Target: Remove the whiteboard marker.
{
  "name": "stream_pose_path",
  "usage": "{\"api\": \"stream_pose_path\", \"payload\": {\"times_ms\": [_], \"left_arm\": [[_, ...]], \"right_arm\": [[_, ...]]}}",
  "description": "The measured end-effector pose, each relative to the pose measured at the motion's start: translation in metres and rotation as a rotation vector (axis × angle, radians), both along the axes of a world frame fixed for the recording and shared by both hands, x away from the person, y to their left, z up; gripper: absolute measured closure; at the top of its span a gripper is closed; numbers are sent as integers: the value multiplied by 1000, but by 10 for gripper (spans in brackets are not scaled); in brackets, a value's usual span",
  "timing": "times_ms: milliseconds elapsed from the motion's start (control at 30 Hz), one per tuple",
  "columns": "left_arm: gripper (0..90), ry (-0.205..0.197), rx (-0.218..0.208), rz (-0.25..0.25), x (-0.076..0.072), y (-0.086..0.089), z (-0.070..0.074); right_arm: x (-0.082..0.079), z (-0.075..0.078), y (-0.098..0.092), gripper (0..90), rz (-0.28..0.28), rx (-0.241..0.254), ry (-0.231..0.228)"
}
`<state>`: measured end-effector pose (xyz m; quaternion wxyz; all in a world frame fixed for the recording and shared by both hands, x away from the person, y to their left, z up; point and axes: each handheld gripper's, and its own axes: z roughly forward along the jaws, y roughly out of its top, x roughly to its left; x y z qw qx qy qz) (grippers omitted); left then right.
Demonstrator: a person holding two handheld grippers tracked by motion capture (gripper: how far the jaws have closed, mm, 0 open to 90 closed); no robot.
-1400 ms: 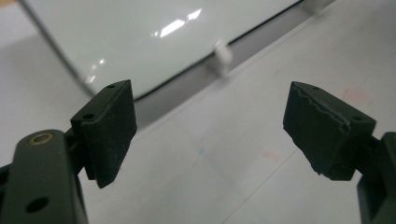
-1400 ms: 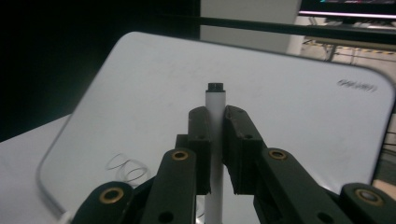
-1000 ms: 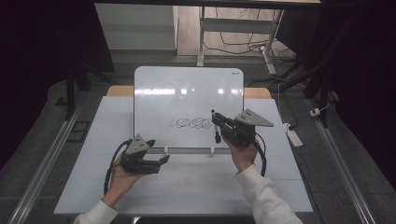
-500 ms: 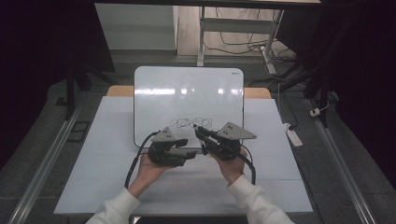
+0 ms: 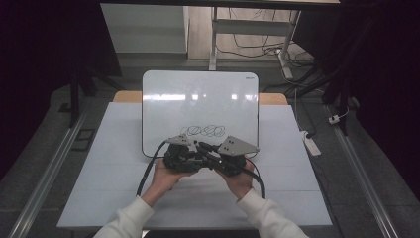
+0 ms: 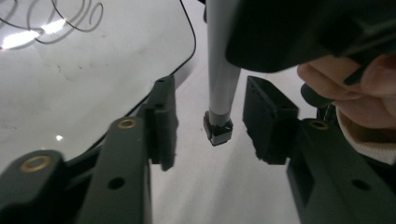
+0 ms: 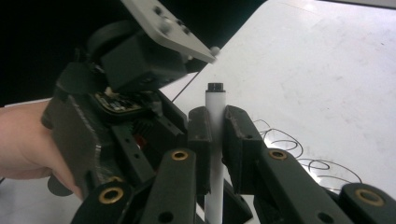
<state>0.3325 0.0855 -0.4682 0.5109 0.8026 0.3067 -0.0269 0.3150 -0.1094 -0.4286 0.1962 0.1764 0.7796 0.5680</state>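
A dim room surrounds a pale table (image 5: 124,163) seen from above, with cables and table legs on the floor behind it. A whiteboard (image 5: 198,106) lies flat on the table, its lower part marked with a few looping black scribbles (image 5: 203,131).

A person's forearms in pale sleeves come in from the bottom edge. A second ago the two hands were apart, one at each lower corner of the whiteboard; now they meet at the middle of its near edge, the grippers almost touching.

The right gripper (image 7: 212,126) is clamped on a white marker (image 7: 215,105), its two pads pressed against the barrel, which runs up between them and ends in a dark tip.

The left gripper (image 6: 208,123) faces it. Its jaws have just been closing, and in the left gripper view the marker's grey barrel (image 6: 219,70) hangs between the two black fingers (image 6: 161,119), ending in a small dark squared end (image 6: 218,130). A gap shows on both sides, so the pads do not yet press on it.

This reads as the left gripper coming in to grasp that end of the marker, perhaps to cap it, uncap it or take it over. The grip looks close but unfinished, and the scribbles remain on the board.
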Motion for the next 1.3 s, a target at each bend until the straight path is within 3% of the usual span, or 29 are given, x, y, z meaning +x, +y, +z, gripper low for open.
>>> {"api": "stream_pose_path", "payload": {"times_ms": [200, 400, 533, 700, 800, 1000, 1167, 1300], "left_arm": [[750, 6, 13, -16, 0, -1, -3], [783, 1, 5, -1, -1, 0, -4], [788, -25, -4, 26, -1, 7, -3], [789, -54, -53, 43, -1, 24, 0], [790, -77, -91, 52, -1, 33, 3], [791, -106, -144, 87, 1, 50, 6], [792, -158, -146, 152, 6, 63, 5], [792, -215, -140, 243, 13, 78, 2]], "right_arm": [[-4, 1, 5, 806, 15, -31, -27], [-4, 0, 5, 800, 32, -31, -16], [0, 5, -4, 645, 45, 25, 13], [4, 13, -40, 561, -32, 62, 21], [5, 10, -69, 548, -84, 68, 52], [-3, -13, -128, 531, -179, 7, 100], [-6, -31, -172, 521, -268, -33, 130], [-11, -41, -193, 519, -310, -46, 156]]}}
